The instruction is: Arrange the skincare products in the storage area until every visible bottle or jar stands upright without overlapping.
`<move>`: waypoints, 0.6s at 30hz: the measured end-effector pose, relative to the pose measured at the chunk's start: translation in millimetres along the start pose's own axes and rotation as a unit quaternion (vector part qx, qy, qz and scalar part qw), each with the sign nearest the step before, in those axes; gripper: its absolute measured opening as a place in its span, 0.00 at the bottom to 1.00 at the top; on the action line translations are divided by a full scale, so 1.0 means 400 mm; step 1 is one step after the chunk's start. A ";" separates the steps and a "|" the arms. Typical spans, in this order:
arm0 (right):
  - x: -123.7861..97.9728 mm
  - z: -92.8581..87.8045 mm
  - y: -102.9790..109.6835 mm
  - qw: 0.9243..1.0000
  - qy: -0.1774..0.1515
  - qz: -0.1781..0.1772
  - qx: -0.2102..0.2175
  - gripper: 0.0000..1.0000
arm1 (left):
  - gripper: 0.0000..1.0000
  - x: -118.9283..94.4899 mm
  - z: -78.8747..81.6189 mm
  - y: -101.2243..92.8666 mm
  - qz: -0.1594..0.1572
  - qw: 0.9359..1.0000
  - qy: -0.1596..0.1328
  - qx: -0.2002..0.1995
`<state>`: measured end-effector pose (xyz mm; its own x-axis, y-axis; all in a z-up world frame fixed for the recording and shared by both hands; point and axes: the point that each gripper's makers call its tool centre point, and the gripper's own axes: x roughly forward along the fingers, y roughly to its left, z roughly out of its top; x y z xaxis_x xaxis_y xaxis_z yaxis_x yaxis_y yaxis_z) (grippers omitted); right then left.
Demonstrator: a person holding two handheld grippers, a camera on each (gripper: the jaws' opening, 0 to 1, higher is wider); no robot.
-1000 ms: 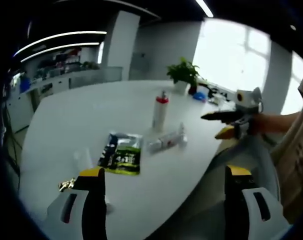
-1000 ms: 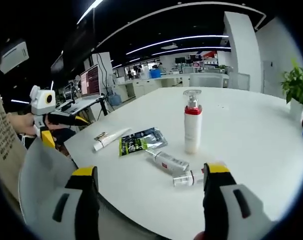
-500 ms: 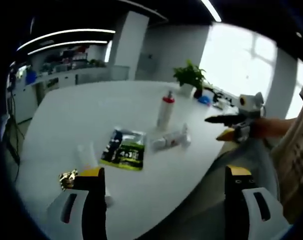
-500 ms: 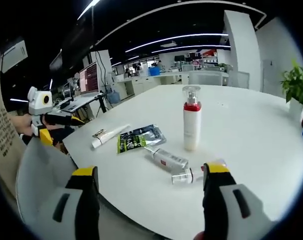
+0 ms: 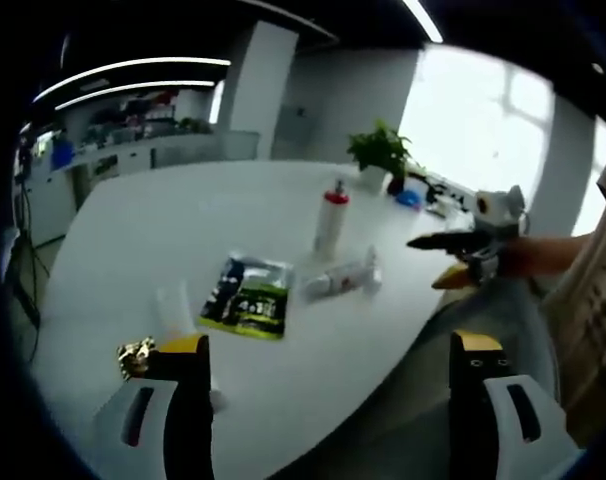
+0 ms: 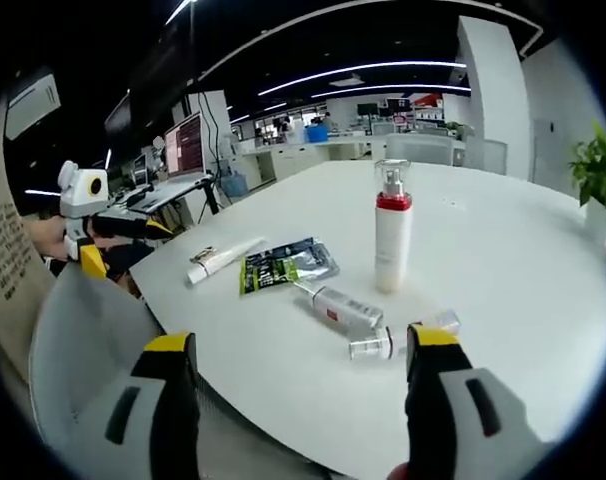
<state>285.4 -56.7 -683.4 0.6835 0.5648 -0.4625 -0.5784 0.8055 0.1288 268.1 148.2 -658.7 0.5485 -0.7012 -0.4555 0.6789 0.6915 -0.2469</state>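
Both of my tools hang short of the white table (image 6: pixel 503 260), each spread wide and gripping nothing: the right tool (image 6: pixel 303 375) low in the right gripper view, the left tool (image 5: pixel 328 375) low in the left gripper view. I take the upright pump bottle (image 6: pixel 393 240), white with a red collar, as my landmark.

Nearest my right tool, in front of the pump bottle toward the table edge, a small clear bottle (image 6: pixel 371 346) lies on its side. Touching or almost touching its far end lies a second flat bottle (image 6: pixel 343 306), silver-white with a red mark, angled back toward the pump bottle. To the left of the pump bottle rests a green and black sachet (image 6: pixel 283 268), flat on the table, and left of that again a white tube (image 6: pixel 223 260), also lying down. Beyond the pump bottle the table stretches bare toward a potted plant (image 6: pixel 601 175) at the far right.

In the left gripper view the same pump bottle (image 5: pixel 330 222) stands past the sachet (image 5: pixel 245 302), with the lying bottles just to its right.

By my reading the job is barely begun: one bottle stands, while at least two bottles and the tube are down and must be raised and set apart. The clear bottle looks the likeliest first pick.
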 end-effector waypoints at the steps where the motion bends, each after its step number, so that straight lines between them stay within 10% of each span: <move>1: 0.000 -0.001 -0.001 1.000 0.000 0.001 0.001 0.86 | 0.96 0.000 0.000 0.002 0.002 1.000 0.000 0.001; 18: 0.002 0.013 -0.083 0.997 0.031 -0.005 -0.064 0.86 | 0.94 -0.002 0.005 0.029 0.012 1.000 -0.010 -0.010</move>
<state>307.6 -82.1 -683.4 0.6634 0.5411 -0.5168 -0.6259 0.7798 0.0129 276.4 156.7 -659.6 0.5747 -0.6873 -0.4442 0.6550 0.7117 -0.2538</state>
